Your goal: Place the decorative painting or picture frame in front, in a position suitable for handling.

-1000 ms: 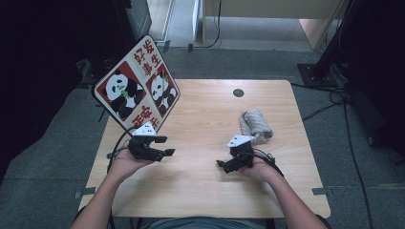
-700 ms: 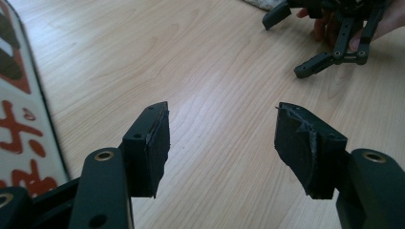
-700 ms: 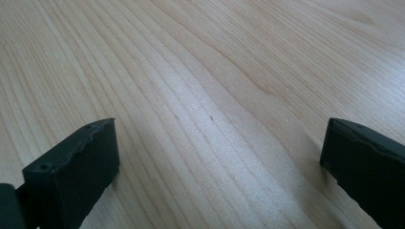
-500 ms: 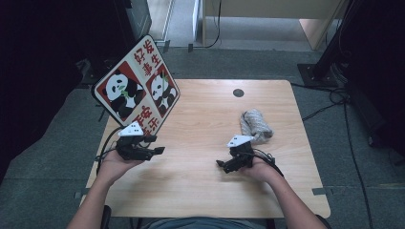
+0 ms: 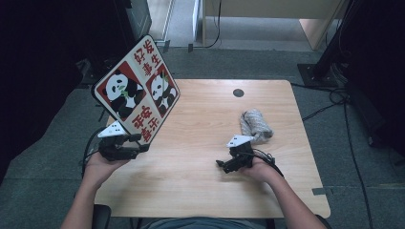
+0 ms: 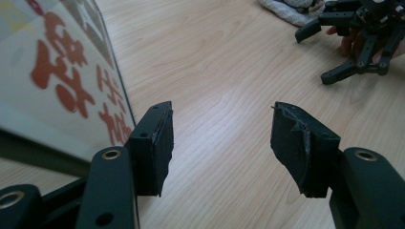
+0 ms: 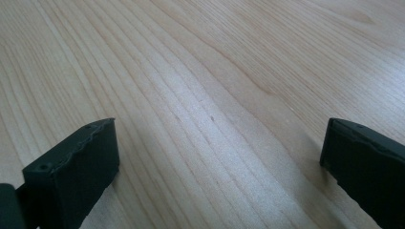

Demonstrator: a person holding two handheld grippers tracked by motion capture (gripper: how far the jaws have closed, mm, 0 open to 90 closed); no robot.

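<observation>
High view: my left gripper (image 5: 136, 145) sits at the table's (image 5: 200, 181) left edge, just beside the lower corner of the panda board (image 5: 136, 98), which stands tilted over that edge. The left jaws have just been closing but remain well apart, with nothing between them. My right gripper (image 5: 224, 164) rests on the table to the right of the board, well apart from it, its jaws parted. A grey cloth (image 5: 255, 125) lies bunched on the table just beyond the right gripper. A dark round hole (image 5: 238, 92) shows near the table's far edge.

Left gripper view: my left gripper (image 6: 222, 136) has a moderate gap between its jaws, bare wood showing through it. The board (image 6: 62, 81) stands just left of my left jaw; whether they touch I cannot tell. The right gripper (image 6: 325, 55) and cloth (image 6: 286, 9) appear far from the board, at upper right.

Right gripper view: my right gripper (image 7: 219, 157) has its jaws wide, only table (image 7: 205, 71) between them.
</observation>
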